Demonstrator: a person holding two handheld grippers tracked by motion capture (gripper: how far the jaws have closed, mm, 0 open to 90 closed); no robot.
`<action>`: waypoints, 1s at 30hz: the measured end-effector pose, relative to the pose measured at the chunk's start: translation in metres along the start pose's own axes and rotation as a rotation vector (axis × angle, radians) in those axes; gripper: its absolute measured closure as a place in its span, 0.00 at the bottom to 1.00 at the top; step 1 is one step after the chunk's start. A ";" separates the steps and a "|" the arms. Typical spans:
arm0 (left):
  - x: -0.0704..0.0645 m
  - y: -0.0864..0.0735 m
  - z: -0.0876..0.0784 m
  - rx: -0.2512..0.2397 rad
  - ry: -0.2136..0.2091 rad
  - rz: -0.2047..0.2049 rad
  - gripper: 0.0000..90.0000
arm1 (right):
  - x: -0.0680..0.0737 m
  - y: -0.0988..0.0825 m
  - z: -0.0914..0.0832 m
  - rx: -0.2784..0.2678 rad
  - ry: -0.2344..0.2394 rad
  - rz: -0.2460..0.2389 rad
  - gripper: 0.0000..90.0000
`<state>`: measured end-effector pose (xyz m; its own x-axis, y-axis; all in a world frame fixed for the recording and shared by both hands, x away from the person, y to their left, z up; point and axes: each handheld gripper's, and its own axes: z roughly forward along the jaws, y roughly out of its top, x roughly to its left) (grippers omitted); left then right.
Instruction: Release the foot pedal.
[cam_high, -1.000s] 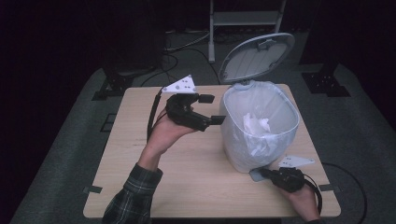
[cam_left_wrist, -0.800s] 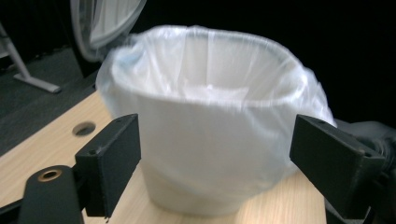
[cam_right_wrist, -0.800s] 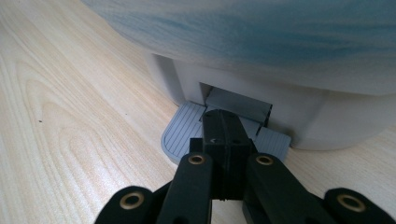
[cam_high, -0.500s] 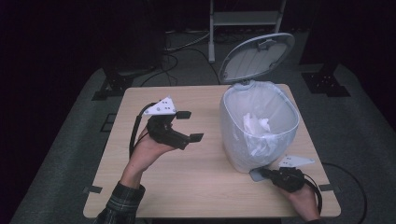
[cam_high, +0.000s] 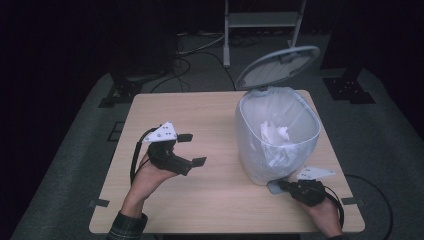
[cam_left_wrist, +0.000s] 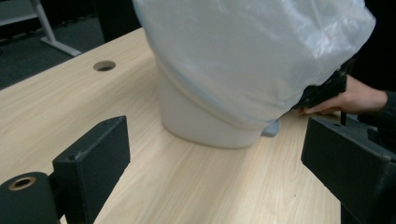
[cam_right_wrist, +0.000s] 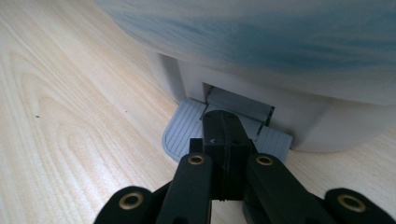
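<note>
Left hand-held gripper (cam_high: 191, 149) held low over the surface (cam_high: 210, 200), jaws just opened wide, empty, right hand-held gripper (cam_high: 283, 186) closed, pressing one bin's (cam_high: 260, 165) one pedal (cam_right_wrist: 187, 128), lid (cam_high: 277, 66) raised

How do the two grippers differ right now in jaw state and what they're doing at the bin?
The left gripper has its jaws wide apart with nothing between them, having just been opening; the right gripper has its jaws shut together. The left gripper sits apart from the bin, over bare table; the right gripper's tips rest on the grey pedal at the bin's base, and the lid stands raised. Both are black, hand-held, with a grey plate on top.
</note>
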<state>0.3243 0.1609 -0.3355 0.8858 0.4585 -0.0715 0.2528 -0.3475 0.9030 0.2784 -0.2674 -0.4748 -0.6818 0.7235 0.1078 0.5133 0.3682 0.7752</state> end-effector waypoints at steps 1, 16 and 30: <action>0.001 -0.004 -0.001 0.003 0.002 -0.002 0.08 | 0.000 0.000 -0.001 -0.003 0.007 0.004 1.00; 0.000 -0.037 -0.008 0.020 0.037 -0.022 0.08 | 0.002 0.003 -0.022 -0.061 0.020 0.003 0.84; -0.001 -0.067 -0.020 0.039 0.096 -0.023 0.02 | -0.008 -0.010 -0.038 -0.054 -0.016 0.047 0.48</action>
<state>0.2988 0.1998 -0.3874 0.8386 0.5425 -0.0493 0.2891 -0.3664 0.8844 0.2592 -0.2991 -0.4600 -0.6486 0.7490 0.1352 0.5154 0.3016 0.8021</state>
